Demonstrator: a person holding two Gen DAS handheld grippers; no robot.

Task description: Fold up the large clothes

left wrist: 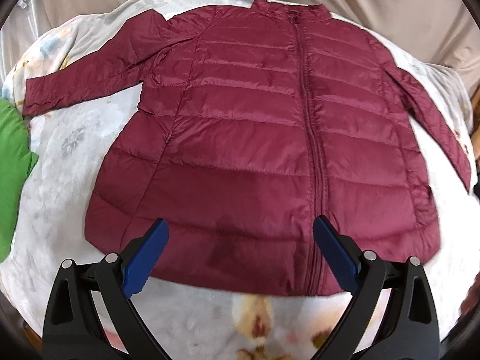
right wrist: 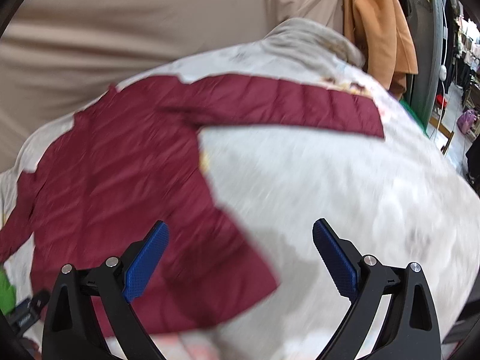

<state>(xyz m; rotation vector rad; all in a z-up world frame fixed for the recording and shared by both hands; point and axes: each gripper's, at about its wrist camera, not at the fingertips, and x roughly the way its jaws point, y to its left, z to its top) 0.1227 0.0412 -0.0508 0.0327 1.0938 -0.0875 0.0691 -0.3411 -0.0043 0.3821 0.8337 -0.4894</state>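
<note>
At the far left of the left wrist view a green cloth is cut off by the frame edge, so what it is cannot be told. Beside it lies the blanket, pale and faintly patterned, covering the surface. The jacket, maroon and quilted, lies flat on the blanket, front up and zipped, collar away from the camera, both sleeves spread outward; its right sleeve runs to the frame edge. The left gripper hangs over the hem near the zip, its jaws wide apart and empty. In the right wrist view, which is blurred, the jacket's body fills the left side and one sleeve stretches right across the blanket. The right gripper also stands wide apart and holds nothing, above the hem's corner. An orange garment hangs behind, partly hidden.
</note>
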